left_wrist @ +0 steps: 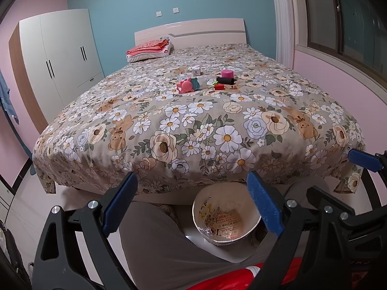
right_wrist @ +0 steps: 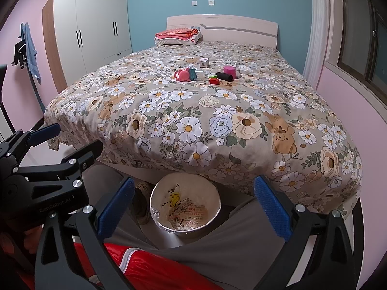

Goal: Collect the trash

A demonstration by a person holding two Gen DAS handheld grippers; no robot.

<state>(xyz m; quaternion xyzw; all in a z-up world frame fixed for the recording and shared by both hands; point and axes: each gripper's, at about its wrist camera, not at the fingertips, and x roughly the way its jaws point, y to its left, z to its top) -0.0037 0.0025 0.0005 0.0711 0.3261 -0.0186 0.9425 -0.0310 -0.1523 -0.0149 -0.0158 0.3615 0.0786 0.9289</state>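
I find both grippers, left gripper and right gripper, spread wide and empty above the paper bucket between the person's knees. The trash cluster sits far up the bed; I judge it light, and the black cylinder prone to roll, best pinched across its middle.

A round white bin stands upright at the bed's foot, printed wrappers lying inside.
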